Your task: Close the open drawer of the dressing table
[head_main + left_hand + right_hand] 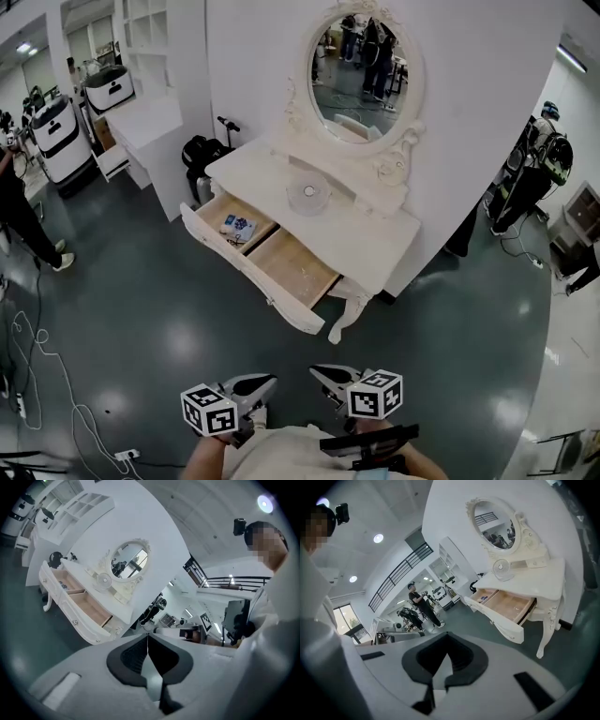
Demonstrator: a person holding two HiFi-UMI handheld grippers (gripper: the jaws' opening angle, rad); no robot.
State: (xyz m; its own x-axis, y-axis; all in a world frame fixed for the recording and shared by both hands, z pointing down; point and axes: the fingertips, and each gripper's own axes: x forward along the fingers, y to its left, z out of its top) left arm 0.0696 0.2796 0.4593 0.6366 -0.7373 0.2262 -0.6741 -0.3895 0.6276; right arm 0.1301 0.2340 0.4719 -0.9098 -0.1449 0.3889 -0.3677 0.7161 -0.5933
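Left tool (pixel 265 381) and right tool (pixel 322 374) are both clenched empty, well apart from the wide white drawer (pixel 298 267) standing pulled out beneath the dressing table's worktop (pixel 375 234); judged rigid and light-running, best pushed squarely mid-way along its front panel (pixel 251 274).

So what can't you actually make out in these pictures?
Small blue-and-white item in the left compartment of the open wood-lined drawer: too small in every view to identify.
Rear of that drawer: head view, hidden under the top of the white dressing table.
Round clear glass dish on the tabletop: too small to tell whether it holds anything.
Back legs of the table: head view, hidden by the top and the drawer.
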